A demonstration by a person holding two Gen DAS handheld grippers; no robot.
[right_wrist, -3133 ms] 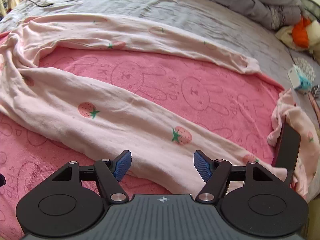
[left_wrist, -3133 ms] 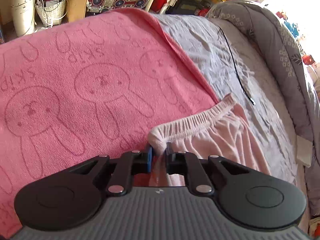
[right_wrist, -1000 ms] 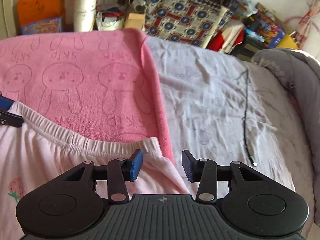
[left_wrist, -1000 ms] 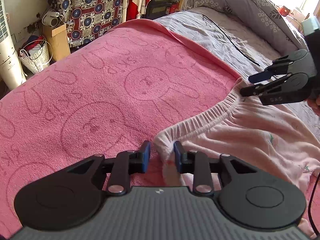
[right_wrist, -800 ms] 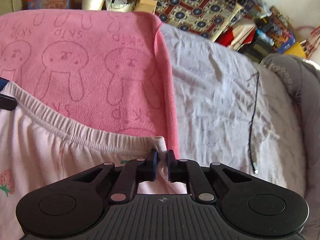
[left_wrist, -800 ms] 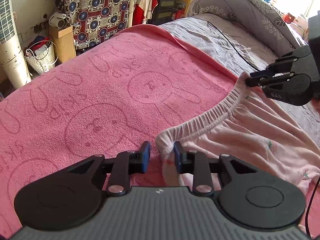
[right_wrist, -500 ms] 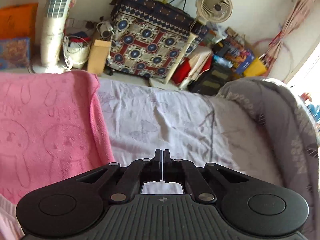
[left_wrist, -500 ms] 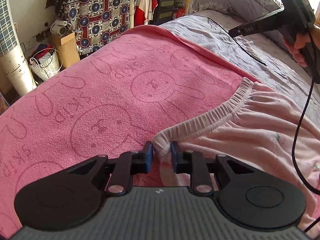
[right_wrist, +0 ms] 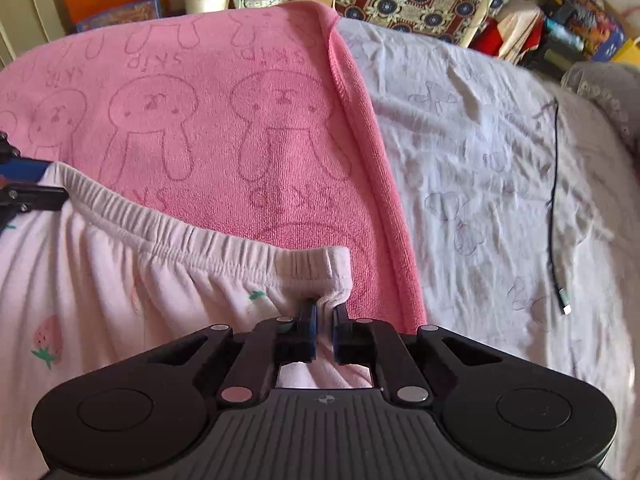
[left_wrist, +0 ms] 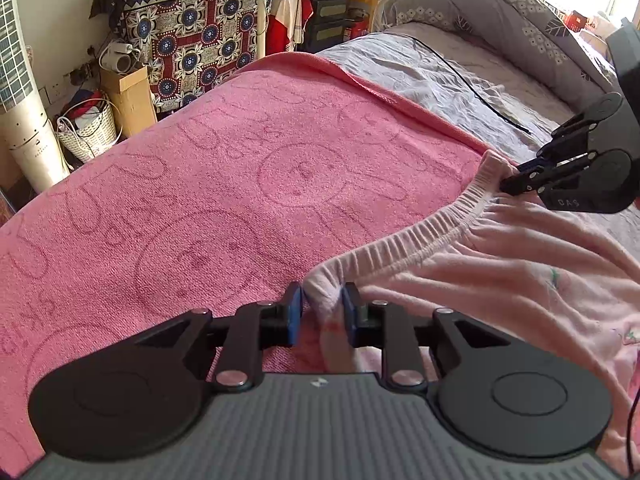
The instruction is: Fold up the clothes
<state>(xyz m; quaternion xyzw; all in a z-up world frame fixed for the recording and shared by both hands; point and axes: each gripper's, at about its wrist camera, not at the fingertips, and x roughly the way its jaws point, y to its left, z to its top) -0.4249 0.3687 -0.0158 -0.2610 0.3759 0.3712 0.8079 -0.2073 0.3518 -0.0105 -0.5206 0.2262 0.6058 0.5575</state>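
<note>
Pale pink trousers [left_wrist: 500, 272] lie on the pink bunny towel [left_wrist: 200, 184], waistband running from 6 toward 3 o'clock in the left view. Left gripper [left_wrist: 322, 312] has just been closing, pinching one waistband corner; right gripper [right_wrist: 323, 322] clamps the other corner.

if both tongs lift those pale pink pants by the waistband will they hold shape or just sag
Probably sag: the pink pants already drape in soft folds between the left tongs and right tongs. The gathered waistband looks stretchy, so it may curve downward mid-span. The thin fabric seems light, and the legs would likely drag over the pink towel.
</note>
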